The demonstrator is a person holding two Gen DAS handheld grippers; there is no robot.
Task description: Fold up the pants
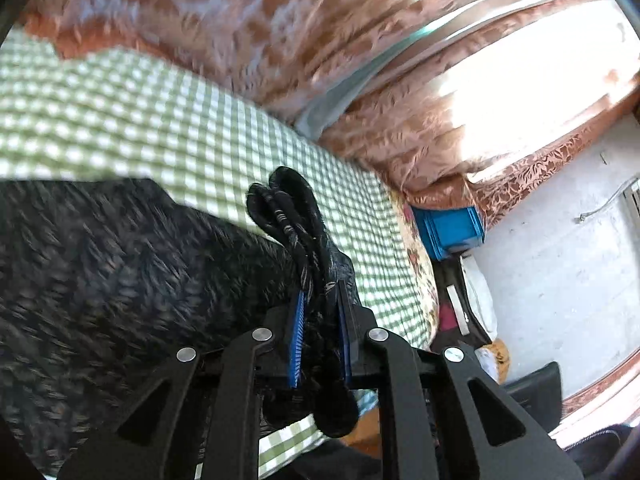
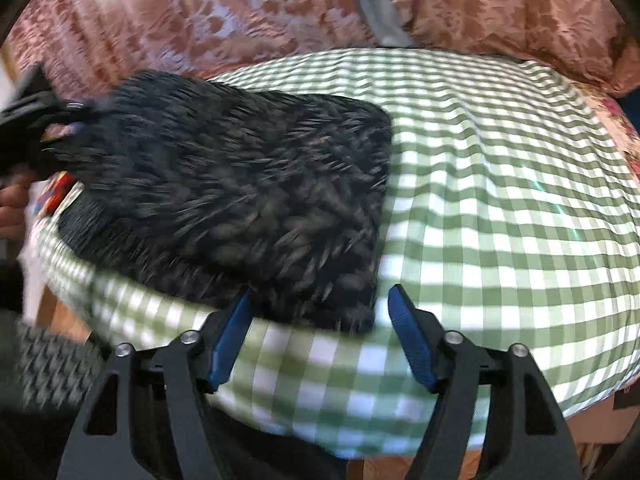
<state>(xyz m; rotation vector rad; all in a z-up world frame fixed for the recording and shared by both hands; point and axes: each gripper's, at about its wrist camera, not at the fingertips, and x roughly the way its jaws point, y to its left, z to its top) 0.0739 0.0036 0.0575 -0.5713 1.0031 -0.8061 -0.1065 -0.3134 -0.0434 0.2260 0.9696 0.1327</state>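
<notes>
Dark patterned pants (image 2: 240, 184) lie folded in a thick stack on a green-and-white checked bed cover (image 2: 500, 200). In the left wrist view the pants (image 1: 100, 264) spread to the left, and my left gripper (image 1: 320, 312) is shut on a bunched edge of the cloth that sticks up between its blue pads. My right gripper (image 2: 320, 300) is open, its blue pads (image 2: 408, 332) either side of the near right corner of the stack, close above the cover. The left gripper (image 2: 36, 108) also shows at the far left of the right wrist view, at the stack's far edge.
Rust-coloured patterned curtains (image 2: 240, 12) hang behind the bed, bright with window light. A blue crate (image 1: 448, 232) and clutter sit on the floor beside the bed's right end, near a pale wall (image 1: 560, 260). A hand (image 2: 12, 208) shows at the left edge.
</notes>
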